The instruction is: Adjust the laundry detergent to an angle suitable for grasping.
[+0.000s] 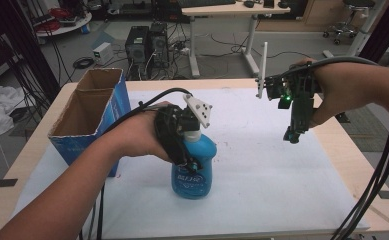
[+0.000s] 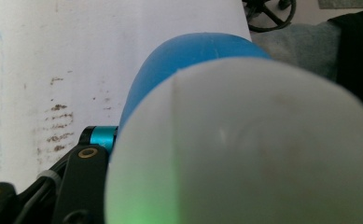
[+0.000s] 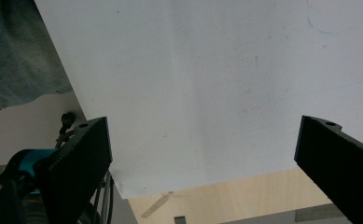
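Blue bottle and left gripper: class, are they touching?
Touching. The high view shows the left gripper clamped round the blue bottle at its white neck.

Even, soft overhead light in high view; dim room corners behind. Faint, diffuse shadow under the blue bottle (image 1: 194,167) on the white surface (image 1: 262,165). Left gripper view: white cap (image 2: 244,149) far too close, fully out of focus, tinged green at bottom. Right gripper view: sharp enough, surface bright, slightly washed, no glare.
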{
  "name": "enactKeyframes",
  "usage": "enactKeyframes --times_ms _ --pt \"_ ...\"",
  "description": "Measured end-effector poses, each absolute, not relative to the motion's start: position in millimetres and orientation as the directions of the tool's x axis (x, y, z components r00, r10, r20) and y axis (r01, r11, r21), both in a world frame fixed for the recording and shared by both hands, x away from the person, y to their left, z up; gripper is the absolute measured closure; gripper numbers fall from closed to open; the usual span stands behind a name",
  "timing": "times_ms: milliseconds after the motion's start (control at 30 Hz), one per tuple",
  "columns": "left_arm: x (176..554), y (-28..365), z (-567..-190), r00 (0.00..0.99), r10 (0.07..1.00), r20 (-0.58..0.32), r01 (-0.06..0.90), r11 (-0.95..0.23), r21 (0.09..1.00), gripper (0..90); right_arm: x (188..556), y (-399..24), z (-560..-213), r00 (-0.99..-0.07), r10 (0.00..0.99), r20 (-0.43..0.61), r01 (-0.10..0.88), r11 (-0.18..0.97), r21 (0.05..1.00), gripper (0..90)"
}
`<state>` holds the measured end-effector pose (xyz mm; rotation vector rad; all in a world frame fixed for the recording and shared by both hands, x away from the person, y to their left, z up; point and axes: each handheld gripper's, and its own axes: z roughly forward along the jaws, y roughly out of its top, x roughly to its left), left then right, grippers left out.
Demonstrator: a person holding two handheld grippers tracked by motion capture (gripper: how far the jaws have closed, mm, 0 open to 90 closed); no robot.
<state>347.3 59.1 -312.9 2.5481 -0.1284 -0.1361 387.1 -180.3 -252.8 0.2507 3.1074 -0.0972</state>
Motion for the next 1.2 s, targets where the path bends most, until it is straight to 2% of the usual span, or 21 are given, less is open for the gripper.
enactKeyframes --times_ms 133,367,767,1200 --pt "347.1 63.4 -316.5 0.983 -0.171 -0.066 -0.099 -0.800 0.591 42.5 386.4 -180.8 -253.6 -0.987 0.161 -0.026 0.162 0.985 -0.062 3.0" --pt "346.9 68.2 -322.2 0.968 -0.250 -0.036 -0.180 -0.784 0.594 42.5 385.9 -178.3 -254.4 -0.989 0.147 -0.025 0.148 0.987 -0.064 3.0" --pt "346.5 76.6 -331.0 0.947 -0.318 -0.036 -0.228 -0.751 0.620 42.5 387.0 -178.2 -257.8 -0.989 0.145 -0.020 0.146 0.987 -0.063 3.0" --pt "345.3 72.0 -332.6 0.953 -0.297 -0.057 -0.203 -0.768 0.607 41.4 387.6 -180.1 -259.2 -0.988 0.151 -0.018 0.152 0.986 -0.073 3.0"
